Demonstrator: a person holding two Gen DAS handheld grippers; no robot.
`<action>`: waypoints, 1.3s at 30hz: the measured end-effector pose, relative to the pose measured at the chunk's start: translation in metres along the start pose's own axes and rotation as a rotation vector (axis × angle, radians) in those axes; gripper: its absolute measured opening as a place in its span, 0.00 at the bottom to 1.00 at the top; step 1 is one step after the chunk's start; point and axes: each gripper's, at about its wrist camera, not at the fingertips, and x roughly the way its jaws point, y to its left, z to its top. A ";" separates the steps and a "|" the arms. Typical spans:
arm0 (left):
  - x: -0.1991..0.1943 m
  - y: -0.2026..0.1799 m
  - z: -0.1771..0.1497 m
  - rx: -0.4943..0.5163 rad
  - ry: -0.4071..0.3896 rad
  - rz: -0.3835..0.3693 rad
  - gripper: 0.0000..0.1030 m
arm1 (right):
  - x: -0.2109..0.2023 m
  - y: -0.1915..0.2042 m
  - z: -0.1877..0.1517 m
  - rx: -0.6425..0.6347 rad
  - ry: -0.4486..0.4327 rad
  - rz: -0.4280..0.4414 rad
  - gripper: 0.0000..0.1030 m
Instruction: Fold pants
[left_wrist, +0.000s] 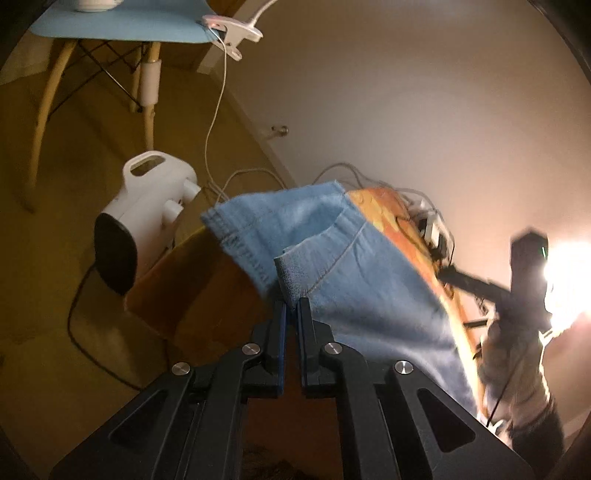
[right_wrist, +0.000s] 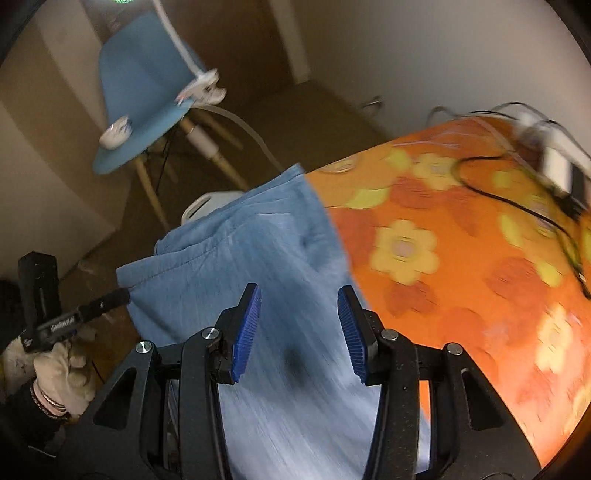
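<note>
the tabletop with its orange flower cloth is the biggest thing here, and most of it is bare out to the right of the cloth. the blue pants lie along its left edge, and one end hangs out past that edge over the floor. beyond the edge stands a blue chair with a small cup on the seat and a white clip lamp on its rim. a white heater sits on the floor just beside the table. wires and a white plug block lie near the far right edge.

the left gripper is pinched tight on a small fold at the pants' edge, and it holds that corner up off the tabletop. the right gripper is spread wide with nothing in it, and it hangs just over the pants, near where the blue cloth meets the orange. a gloved hand holds the left gripper's handle.
</note>
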 end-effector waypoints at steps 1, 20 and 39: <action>0.000 0.002 -0.002 -0.006 0.006 0.000 0.04 | 0.007 0.003 0.003 -0.008 0.005 0.001 0.44; 0.004 0.004 -0.006 0.079 0.035 0.033 0.04 | 0.108 0.026 0.056 -0.072 0.080 -0.041 0.44; -0.024 -0.015 0.047 0.142 -0.120 -0.003 0.00 | 0.005 0.043 0.104 -0.101 -0.219 -0.121 0.02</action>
